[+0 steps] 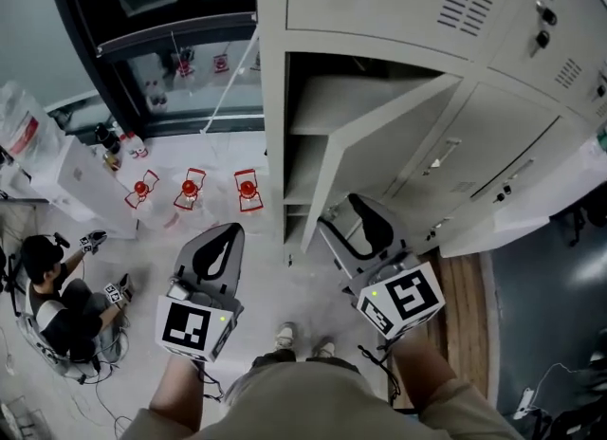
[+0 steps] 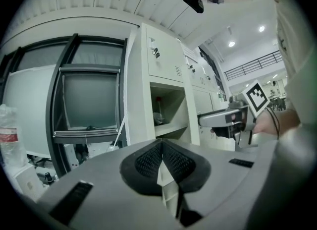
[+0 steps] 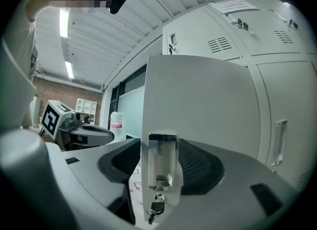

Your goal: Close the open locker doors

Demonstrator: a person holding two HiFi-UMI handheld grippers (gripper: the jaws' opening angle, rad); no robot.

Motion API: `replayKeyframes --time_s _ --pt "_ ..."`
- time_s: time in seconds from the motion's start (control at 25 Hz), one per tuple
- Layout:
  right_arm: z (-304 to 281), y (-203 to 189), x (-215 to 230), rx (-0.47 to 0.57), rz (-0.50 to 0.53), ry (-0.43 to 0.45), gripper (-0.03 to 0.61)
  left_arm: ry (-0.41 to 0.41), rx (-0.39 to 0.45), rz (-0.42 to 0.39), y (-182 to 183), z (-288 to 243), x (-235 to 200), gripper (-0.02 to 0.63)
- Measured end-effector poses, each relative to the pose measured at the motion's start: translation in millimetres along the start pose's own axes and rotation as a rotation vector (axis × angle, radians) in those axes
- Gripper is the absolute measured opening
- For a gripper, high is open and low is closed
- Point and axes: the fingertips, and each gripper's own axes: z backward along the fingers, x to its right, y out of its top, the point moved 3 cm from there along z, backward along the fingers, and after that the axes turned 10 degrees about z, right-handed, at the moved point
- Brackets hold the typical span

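The pale grey locker bank [image 1: 493, 116] has one compartment [image 1: 313, 144] standing open, and its door [image 1: 379, 144] swings out toward me. My right gripper [image 1: 365, 215] is at the door's free edge. In the right gripper view the door [image 3: 198, 95] stands between the wide jaws of that gripper [image 3: 159, 157], with its recessed handle [image 3: 162, 159] and key [image 3: 156, 208] in the middle. A gap shows beside the left pad [image 3: 119, 162], so that gripper is open. My left gripper [image 1: 220, 244] hangs left of the locker, shut on nothing [image 2: 162, 147].
A person [image 1: 47, 301] sits on the floor at the far left. Red and white markers [image 1: 190, 187] stand before the dark window frame [image 1: 171, 40]. Another pale door panel [image 1: 531, 206] juts out at the lower right. My shoes [image 1: 303, 336] are in front of the locker.
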Motion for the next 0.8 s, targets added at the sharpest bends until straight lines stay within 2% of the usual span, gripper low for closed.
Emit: replayKeyframes --time_s 0.32,0.56,0.68,0.76,0.8 --pt "-59.9 -16.4 24.5 -0.011 -0.032 0.010 0.225 0.032 -0.012 0.007 -5.4 -17.8 -30.8 0.006" --pt "-93.6 -19.5 50.0 -0.037 -0.039 -0.013 0.196 0.048 -0.018 0.017 5.0 -29.4 -55.1 0.006" --pt "-102.8 -24.5 57.5 -0.040 -0.039 -0.019 0.140 0.052 -0.019 0.014 1.6 -34.3 -60.9 0.006" --pt "-102.3 -29.9 63.0 -0.040 -0.032 -0.031 0.131 0.051 -0.019 0.013 -2.4 -37.3 -58.7 0.006" --pt "-101.4 -32.0 65.2 -0.042 -0.030 -0.036 0.100 0.050 -0.019 0.013 -3.8 -38.9 -57.3 0.006"
